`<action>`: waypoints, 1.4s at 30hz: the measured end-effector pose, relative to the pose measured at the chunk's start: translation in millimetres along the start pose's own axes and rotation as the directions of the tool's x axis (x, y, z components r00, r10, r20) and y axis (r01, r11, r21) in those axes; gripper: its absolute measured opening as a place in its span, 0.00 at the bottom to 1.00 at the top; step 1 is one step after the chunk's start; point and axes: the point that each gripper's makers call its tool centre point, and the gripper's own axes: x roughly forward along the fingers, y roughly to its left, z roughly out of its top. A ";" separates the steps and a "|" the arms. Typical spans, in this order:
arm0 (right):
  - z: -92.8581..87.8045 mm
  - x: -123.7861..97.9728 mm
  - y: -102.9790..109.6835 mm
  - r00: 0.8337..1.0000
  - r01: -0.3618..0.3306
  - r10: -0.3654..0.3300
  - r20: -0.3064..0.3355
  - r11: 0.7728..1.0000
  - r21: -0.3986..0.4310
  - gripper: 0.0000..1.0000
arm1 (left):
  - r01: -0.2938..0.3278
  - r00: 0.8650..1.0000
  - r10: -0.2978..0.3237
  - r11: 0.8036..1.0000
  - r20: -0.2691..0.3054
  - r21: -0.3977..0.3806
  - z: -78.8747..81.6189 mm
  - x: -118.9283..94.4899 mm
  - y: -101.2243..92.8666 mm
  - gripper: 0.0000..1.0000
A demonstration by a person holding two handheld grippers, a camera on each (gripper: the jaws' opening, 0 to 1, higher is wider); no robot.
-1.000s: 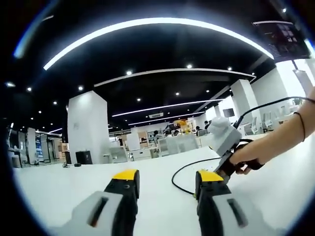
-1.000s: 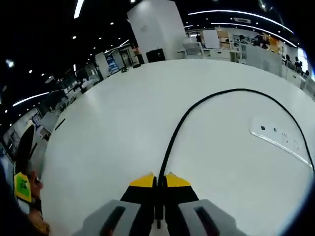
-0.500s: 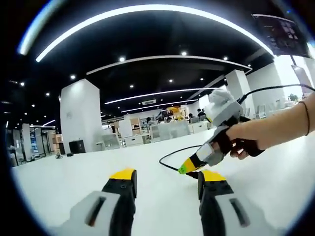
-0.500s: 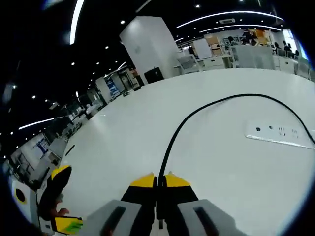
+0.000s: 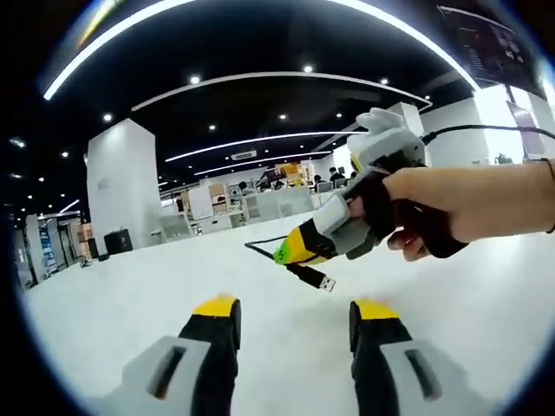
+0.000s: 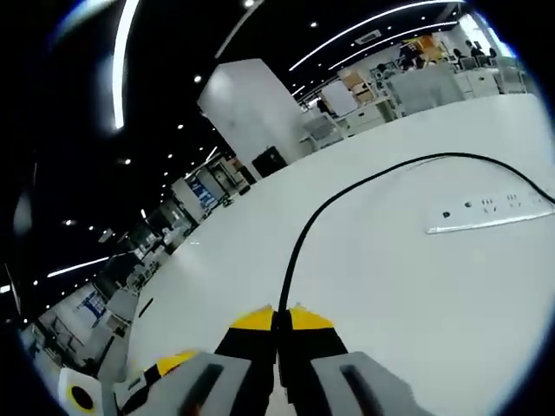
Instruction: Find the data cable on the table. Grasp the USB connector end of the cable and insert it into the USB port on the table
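Observation:
In the right gripper view my right gripper [image 6: 279,319] is shut on a black data cable [image 6: 305,243], which curves away across the white table [image 6: 373,303] toward a white power strip [image 6: 486,212]. In the left gripper view a hand holds that right gripper [image 5: 293,251] up above the table. The cable's short free end hangs from its yellow tips and ends in the silver USB connector [image 5: 326,282]. Below it, my left gripper [image 5: 295,310] stands open with nothing between its jaws. The left gripper [image 6: 169,366] also edges in at the right view's bottom left.
The power strip lies at the right of the table with several sockets on top; whether it has a USB port I cannot tell. Beyond the table are a white pillar [image 5: 120,195], desks and office furniture. The person's forearm [image 5: 486,199] comes in from the right.
The right gripper has risen off the table with the cable end and come left, nearer the left gripper. The USB connector now hangs in plain sight. The left gripper stays open.

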 end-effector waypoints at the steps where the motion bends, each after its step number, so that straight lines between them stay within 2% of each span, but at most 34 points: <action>1: 0.6 -1.6 2.6 1.000 -0.001 0.001 0.010 1.000 0.002 0.05 | -0.008 1.000 0.008 1.000 0.004 0.003 1.8 1.3 -1.2 0.53; 8: 21.9 -11.7 17.0 0.993 -0.022 0.016 0.115 0.999 0.047 0.05 | -0.097 0.995 0.093 0.986 0.038 0.136 13.1 5.3 -2.5 0.51; 12: 24.2 -20.3 26.3 0.988 -0.032 0.021 0.152 0.997 0.069 0.05 | -0.181 0.982 0.160 0.954 0.104 0.239 27.9 7.1 0.1 0.47; 15: 28.5 -24.3 29.8 0.984 -0.045 0.027 0.177 0.994 0.099 0.05 | -0.218 0.971 0.176 0.930 0.161 0.297 39.6 7.9 -4.2 0.40; 20: 37.6 -32.8 35.1 0.976 -0.053 0.025 0.215 0.991 0.125 0.05 | -0.234 0.968 0.180 0.901 0.176 0.365 41.1 12.6 -11.9 0.39; 23: 42.2 -39.0 36.7 0.972 -0.050 0.018 0.233 0.990 0.132 0.05 | -0.255 0.963 0.187 0.865 0.193 0.433 43.4 16.8 -13.3 0.38; 24: 43.5 -39.8 36.5 0.972 -0.051 0.018 0.236 0.990 0.134 0.05 | -0.273 0.959 0.198 0.839 0.204 0.470 45.3 18.1 -15.0 0.37; 26: 45.0 -41.5 37.5 0.970 -0.055 0.018 0.243 0.988 0.145 0.05 | -0.293 0.952 0.203 0.817 0.228 0.497 49.1 16.6 -14.8 0.33; 29: 46.1 -42.8 38.4 0.969 -0.056 0.018 0.248 0.987 0.148 0.05 | -0.313 0.946 0.204 0.773 0.251 0.552 51.9 15.1 -15.1 0.28; 34: 41.9 -44.0 39.9 0.968 -0.061 0.017 0.251 0.984 0.166 0.05 | -0.325 0.941 0.195 0.755 0.277 0.570 57.9 11.2 -21.7 0.27; 37: 41.3 -43.6 39.7 0.968 -0.059 0.014 0.250 0.984 0.171 0.05 | -0.335 0.937 0.194 0.728 0.289 0.598 60.6 12.0 -23.8 0.26; 40: 40.2 -44.4 39.4 0.967 -0.058 0.012 0.254 0.983 0.173 0.05 | -0.340 0.935 0.193 0.720 0.297 0.605 62.2 10.2 -25.4 0.23; 42: 40.9 -44.8 39.1 0.966 -0.059 0.012 0.257 0.983 0.176 0.05 | -0.345 0.935 0.198 0.699 0.293 0.627 61.4 13.3 -23.6 0.20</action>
